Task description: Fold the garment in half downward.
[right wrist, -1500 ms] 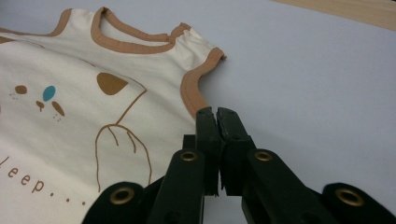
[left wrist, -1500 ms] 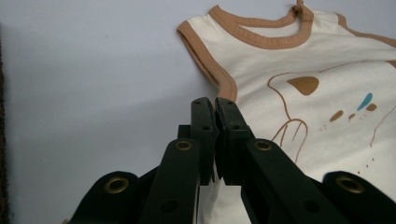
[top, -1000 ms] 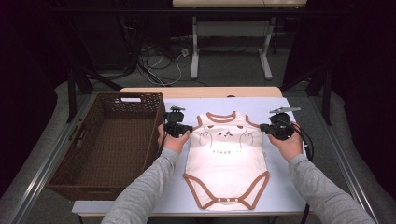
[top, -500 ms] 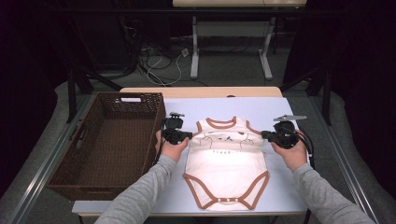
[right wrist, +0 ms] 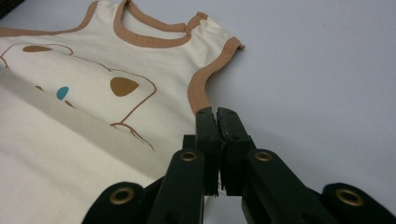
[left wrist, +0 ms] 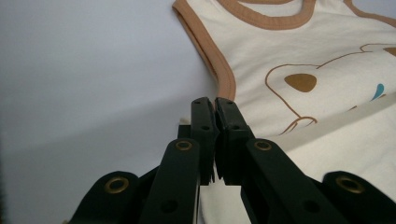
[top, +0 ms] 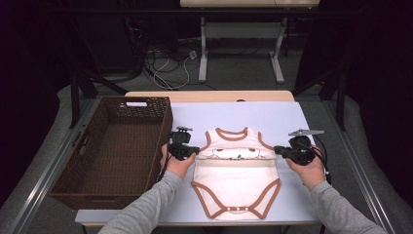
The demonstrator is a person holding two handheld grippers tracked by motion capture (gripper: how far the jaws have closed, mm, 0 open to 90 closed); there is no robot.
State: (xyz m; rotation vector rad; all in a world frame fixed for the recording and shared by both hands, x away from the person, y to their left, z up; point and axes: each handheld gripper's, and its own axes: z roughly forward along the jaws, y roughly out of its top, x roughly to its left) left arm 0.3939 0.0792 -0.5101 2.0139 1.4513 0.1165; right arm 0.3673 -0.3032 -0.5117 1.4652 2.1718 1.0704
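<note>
Bodysuit (left wrist: 299, 60) print — cut off rightward

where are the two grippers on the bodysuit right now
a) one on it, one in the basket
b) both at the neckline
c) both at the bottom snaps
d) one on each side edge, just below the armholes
d: the left gripper and right gripper are each shut on a side edge of the bodysuit, just below the armholes.

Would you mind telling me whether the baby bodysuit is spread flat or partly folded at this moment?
Partly folded: the bodysuit has its lower part drawn up over the bear print, leaving a straight fold edge across the chest.
</note>
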